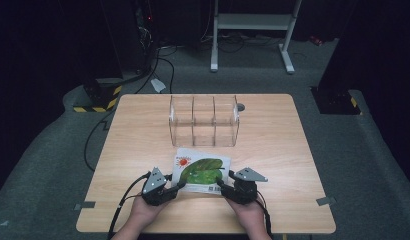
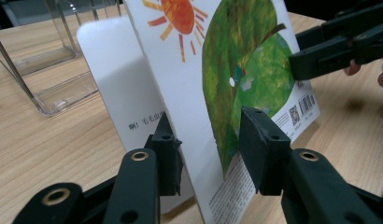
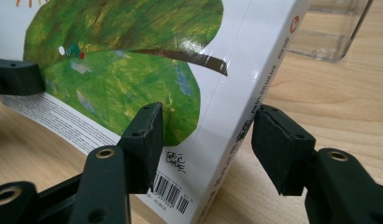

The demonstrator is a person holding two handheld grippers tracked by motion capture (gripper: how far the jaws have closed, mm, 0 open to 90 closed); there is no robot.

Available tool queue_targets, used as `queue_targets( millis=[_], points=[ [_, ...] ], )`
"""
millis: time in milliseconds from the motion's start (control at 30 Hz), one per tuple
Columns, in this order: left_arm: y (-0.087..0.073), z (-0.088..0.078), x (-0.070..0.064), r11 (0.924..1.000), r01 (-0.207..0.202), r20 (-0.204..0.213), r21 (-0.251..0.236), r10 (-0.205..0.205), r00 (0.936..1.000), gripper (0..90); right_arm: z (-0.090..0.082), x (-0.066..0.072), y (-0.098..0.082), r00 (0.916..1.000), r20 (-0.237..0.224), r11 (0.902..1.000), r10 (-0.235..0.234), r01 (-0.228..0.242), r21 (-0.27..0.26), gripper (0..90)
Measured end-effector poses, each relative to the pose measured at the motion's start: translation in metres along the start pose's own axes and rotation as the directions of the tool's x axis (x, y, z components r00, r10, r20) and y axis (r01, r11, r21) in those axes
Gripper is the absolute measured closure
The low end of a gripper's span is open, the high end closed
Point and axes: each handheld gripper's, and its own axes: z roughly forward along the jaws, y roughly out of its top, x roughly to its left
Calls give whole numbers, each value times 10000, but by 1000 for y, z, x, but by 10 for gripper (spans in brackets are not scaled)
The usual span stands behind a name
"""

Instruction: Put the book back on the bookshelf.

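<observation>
- Raising the book (image 1: 202, 172) off the table (image 1: 273, 150) is the step I judge to be in hand. It sits toward the table's 6 o'clock edge, its near side tipped up between my two claws.
- My left claw (image 1: 182, 184) is at the book's 8 o'clock corner. It is pressed together on the fore-edge, one pad on the green leaf cover and the other behind it.
- My right claw (image 1: 220, 184) is at the 4 o'clock corner. Its jaws are spread either side of the spine by the barcode. The inner pad is at the cover, but the outer pad is clear of the spine, so I have no grip there yet.
- The clear three-slot holder (image 1: 204, 120) stands at 12 o'clock from the book, apart from it, and looks like the likely destination.
- The next move calls for closing the right jaws squarely on the spine. Then both hands should lift together so the left pinch does not peel the cover open.
- After that, the book needs to be stood upright and carried toward 12 o'clock.
</observation>
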Motion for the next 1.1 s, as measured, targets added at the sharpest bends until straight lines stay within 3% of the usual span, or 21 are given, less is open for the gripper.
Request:
queue_targets(
  millis=[600,1100],
  points=[
    [-4,7,2,9974,-228,-301,678,248,9992,602,-15,5,5,9987,287,9935,-412,440,-1048,460],
    [-12,6,1,9940,-531,-362,961,568,9977,576,-25,12,0,9960,236,9876,-860,884,-1300,476]
  ],
)
